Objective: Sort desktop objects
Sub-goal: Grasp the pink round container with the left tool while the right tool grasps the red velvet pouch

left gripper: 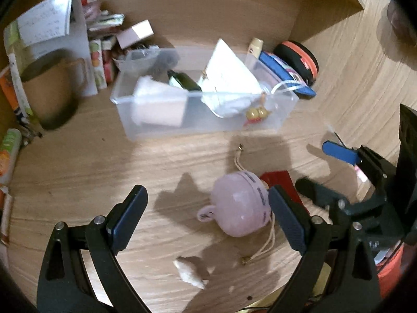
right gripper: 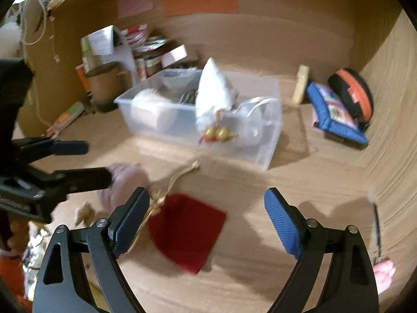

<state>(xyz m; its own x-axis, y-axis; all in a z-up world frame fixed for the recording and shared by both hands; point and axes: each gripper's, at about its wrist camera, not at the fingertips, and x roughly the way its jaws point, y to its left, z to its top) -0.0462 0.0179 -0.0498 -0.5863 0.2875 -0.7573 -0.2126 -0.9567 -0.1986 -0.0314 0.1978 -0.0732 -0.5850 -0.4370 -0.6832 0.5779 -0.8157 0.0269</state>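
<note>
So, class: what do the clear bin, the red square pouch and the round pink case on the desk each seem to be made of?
Clear bin: probably rigid plastic, frosted and see-through; its contents show through the walls.
Red pouch: looks like soft matte fabric, perhaps velvet; no shine, though the view is blurred.
Pink case: smooth, slightly glossy, likely plastic or faux leather; highlights show on its dome.

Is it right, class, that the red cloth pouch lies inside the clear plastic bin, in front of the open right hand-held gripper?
Not quite. The red cloth pouch lies on the wooden desk, outside the clear plastic bin. It is in front of the open right hand-held gripper, as the right wrist view shows.
</note>
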